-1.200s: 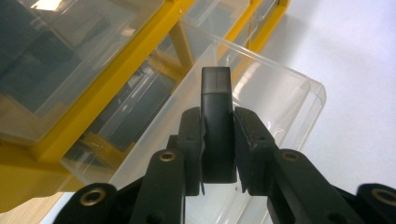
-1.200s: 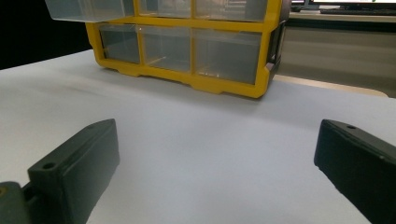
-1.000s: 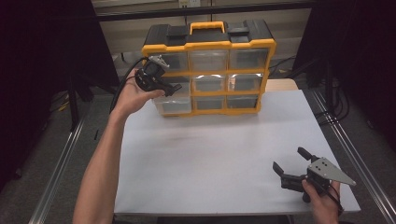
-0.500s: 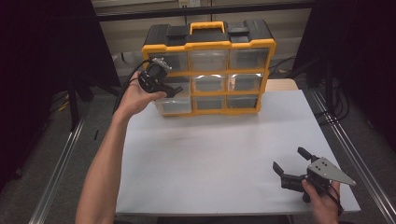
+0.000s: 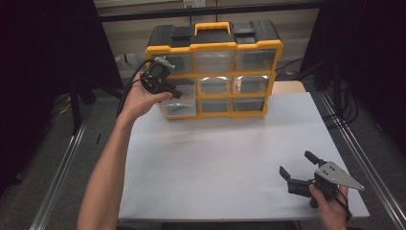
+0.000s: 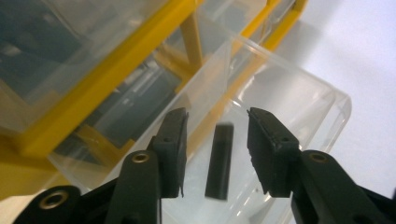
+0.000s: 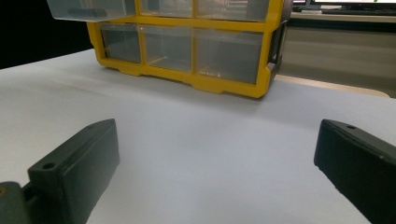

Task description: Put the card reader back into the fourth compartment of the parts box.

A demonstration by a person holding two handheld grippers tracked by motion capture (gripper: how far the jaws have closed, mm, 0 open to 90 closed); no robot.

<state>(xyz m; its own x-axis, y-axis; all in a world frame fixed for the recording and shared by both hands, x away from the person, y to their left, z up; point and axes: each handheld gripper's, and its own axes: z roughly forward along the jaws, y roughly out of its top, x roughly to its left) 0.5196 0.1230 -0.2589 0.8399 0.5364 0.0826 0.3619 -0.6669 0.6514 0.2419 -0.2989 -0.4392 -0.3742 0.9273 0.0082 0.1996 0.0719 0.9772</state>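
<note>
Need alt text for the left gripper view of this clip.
The left gripper, jaws open, hovers above a pulled-out clear plastic drawer of a yellow-framed organizer. A small black bar-shaped part lies in the drawer, in line with the gap between the jaws.

Readable text: none.
Organizer point(image 5: 214, 45): no legible label or brand at centre top of frame.

- A white rectangular tabletop point(image 5: 230, 158) fills the middle, with metal rails point(image 5: 57, 182) running along both long sides.
- Grey floor point(image 5: 43, 143) lies beneath, crossed by black cables point(image 5: 344, 103).
- A beige panelled wall point(image 5: 129, 33) stands behind (dark areas flank it).
</note>
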